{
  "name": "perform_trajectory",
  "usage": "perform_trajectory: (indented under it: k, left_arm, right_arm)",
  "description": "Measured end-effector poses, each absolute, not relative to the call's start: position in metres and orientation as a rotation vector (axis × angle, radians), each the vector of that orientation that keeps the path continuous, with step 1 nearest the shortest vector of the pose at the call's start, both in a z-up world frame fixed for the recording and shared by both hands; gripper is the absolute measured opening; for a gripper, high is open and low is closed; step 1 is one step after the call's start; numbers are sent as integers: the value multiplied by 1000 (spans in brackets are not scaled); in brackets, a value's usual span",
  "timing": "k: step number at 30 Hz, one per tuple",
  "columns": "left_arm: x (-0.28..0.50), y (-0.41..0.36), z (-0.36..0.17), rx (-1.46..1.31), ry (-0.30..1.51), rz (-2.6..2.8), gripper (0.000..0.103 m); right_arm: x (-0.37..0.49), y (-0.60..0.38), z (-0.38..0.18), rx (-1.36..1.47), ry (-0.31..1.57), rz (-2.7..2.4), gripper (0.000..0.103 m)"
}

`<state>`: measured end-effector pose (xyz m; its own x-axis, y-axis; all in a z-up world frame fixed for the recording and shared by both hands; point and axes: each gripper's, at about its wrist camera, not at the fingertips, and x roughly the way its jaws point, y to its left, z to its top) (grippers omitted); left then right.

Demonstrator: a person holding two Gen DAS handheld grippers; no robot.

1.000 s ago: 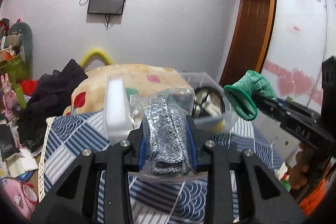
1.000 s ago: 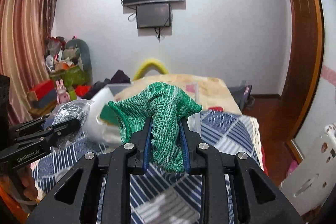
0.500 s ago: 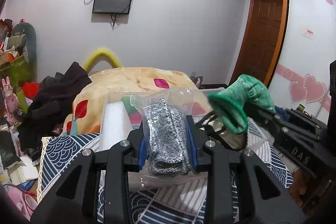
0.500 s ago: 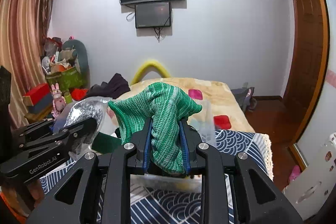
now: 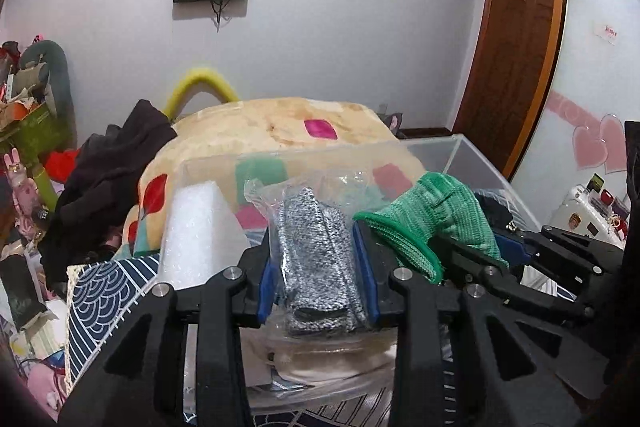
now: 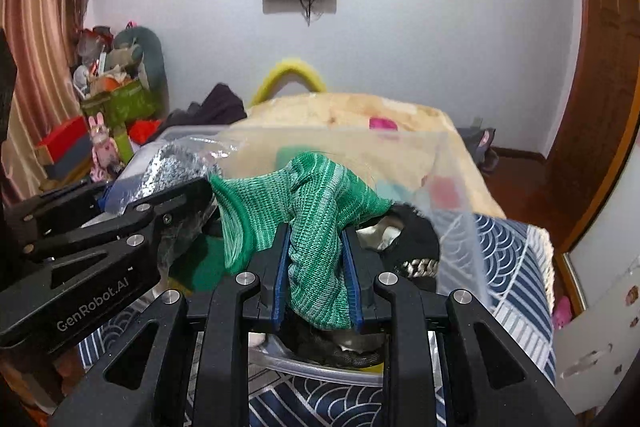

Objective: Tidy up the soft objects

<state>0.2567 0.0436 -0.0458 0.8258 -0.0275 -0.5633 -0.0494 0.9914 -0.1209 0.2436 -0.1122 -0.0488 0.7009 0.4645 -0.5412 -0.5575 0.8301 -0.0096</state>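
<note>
My left gripper (image 5: 318, 267) is shut on a grey speckled cloth in a clear plastic bag (image 5: 312, 259). It holds the bag over a clear plastic bin (image 5: 472, 155) on the bed. My right gripper (image 6: 316, 267) is shut on a green knit cloth (image 6: 312, 223), also over the bin (image 6: 460, 243). The two grippers are side by side, and the green cloth (image 5: 432, 215) nearly touches the left gripper's right finger. A white foam block (image 5: 196, 227), a black item with a chain (image 6: 416, 243) and other soft things lie in the bin.
The bin stands on a blue patterned bedspread (image 5: 100, 299). A beige quilt (image 5: 272, 131) lies behind it, with dark clothes (image 5: 104, 183) to its left. Clutter and toys (image 6: 112, 95) fill the left corner. A wooden door (image 5: 516, 39) is at the right.
Both grippers have moved forward over the bin and closer together, each still holding its cloth. The bin now lies right under them.
</note>
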Motion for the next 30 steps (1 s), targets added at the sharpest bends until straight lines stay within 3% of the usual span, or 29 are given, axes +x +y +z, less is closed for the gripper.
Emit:
perform_trajectory:
  k: [2, 6, 14, 21, 26, 30]
  left_arm:
    - [254, 44, -46, -140, 595, 13, 47]
    - [248, 42, -43, -115, 581, 26, 50]
    - [219, 45, -22, -123, 521, 1, 70]
    - [180, 40, 1, -89, 442, -8, 81]
    - [146, 35, 19, -70, 356, 5, 98]
    - [123, 33, 26, -77, 313, 2, 102]
  right_arm:
    - [242, -115, -50, -173, 558, 576, 25]
    - [242, -120, -44, -168, 559, 582, 28]
    - [233, -141, -29, -124, 545, 634, 48]
    - [205, -157, -8, -123, 449, 661, 62]
    - [183, -169, 6, -103, 360, 665, 70]
    - [164, -179, 13, -91, 292, 653, 80]
